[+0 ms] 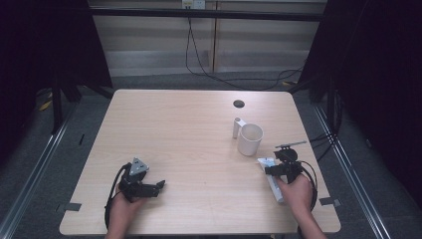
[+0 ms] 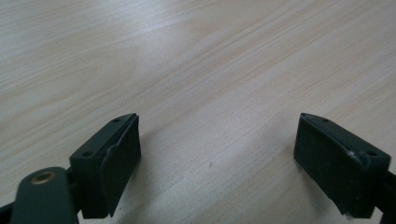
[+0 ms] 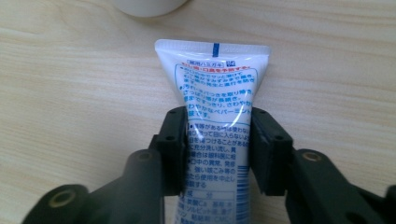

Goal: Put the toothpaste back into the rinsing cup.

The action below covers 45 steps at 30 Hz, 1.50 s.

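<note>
Both hands sit at the bottom of the high view, so starting there: my right gripper point(image 1: 278, 168) at lower right has its jaws pressed against both sides of a white tube point(image 3: 214, 116) with blue print, which lies flat on the table point(image 1: 189, 124). Its crimped end points toward the white mug point(image 1: 249, 139) just above it in the frame. Beside the mug's left stands a small white upright piece point(image 1: 236, 128), can't tell what it is. My left gripper point(image 1: 149, 188) at lower left is spread wide over bare wood, holding nothing.
</note>
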Motion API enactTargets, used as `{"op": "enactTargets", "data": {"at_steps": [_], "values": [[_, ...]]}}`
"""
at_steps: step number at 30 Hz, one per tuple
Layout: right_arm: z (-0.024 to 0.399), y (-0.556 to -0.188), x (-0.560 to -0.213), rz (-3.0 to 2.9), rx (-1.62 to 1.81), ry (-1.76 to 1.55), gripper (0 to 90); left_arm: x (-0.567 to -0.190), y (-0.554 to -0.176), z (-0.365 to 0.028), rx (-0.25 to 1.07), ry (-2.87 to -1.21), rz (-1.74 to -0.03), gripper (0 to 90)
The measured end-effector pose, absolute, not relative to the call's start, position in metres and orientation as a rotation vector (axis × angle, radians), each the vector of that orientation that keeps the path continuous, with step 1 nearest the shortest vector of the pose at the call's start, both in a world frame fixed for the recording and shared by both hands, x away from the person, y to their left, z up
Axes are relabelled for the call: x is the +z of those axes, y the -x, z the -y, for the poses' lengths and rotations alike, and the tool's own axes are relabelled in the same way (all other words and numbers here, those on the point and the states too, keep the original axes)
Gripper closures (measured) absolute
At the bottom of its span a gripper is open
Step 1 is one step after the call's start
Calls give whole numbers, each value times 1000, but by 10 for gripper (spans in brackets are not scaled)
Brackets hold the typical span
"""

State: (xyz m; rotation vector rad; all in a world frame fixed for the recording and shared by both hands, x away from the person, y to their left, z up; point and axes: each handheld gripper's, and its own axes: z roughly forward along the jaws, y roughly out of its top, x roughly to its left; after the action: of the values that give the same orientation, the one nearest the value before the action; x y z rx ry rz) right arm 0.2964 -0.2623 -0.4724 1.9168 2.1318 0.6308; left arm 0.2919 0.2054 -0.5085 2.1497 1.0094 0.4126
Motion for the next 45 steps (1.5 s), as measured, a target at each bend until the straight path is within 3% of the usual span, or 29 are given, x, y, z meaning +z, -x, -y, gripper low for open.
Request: {"op": "enactTargets", "data": {"at_steps": [45], "values": [[269,-266,-405,-1883,994,-1572,694,-508,-292,-205,413,-2149,-1009,145]]}}
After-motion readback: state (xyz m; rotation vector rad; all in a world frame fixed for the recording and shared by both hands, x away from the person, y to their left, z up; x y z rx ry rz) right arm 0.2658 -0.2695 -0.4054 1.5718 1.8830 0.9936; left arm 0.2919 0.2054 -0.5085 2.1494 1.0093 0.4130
